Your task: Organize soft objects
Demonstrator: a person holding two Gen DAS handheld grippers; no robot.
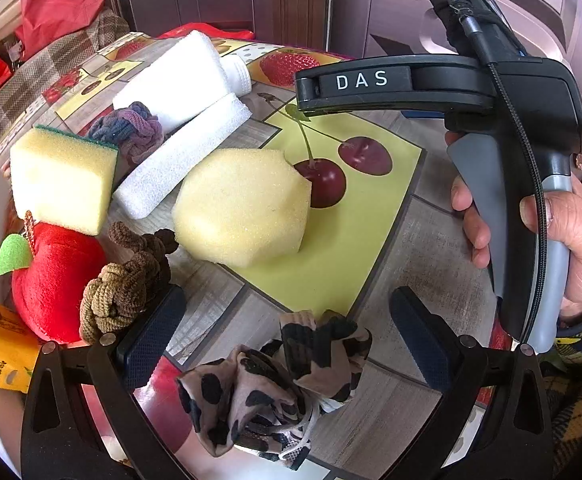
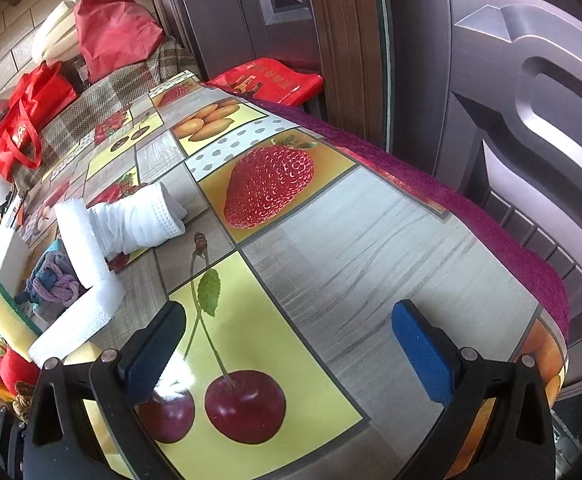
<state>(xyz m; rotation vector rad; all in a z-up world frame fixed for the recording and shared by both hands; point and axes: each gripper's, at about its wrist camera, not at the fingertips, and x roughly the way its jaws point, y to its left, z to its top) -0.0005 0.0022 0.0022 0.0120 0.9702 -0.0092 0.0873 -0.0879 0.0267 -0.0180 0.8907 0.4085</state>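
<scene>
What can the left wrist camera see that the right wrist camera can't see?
Only the left wrist view shows the spotted fabric scrunchie lying between the open fingers of the left gripper, the round yellow sponge, and the person's hand holding the other tool.

Only the right wrist view shows the big strawberry picture, the purple towel edge, and the open right gripper over the cherry picture with nothing in it.

Both show the white foam block, the purple knotted hair tie, and the fruit tablecloth.
</scene>
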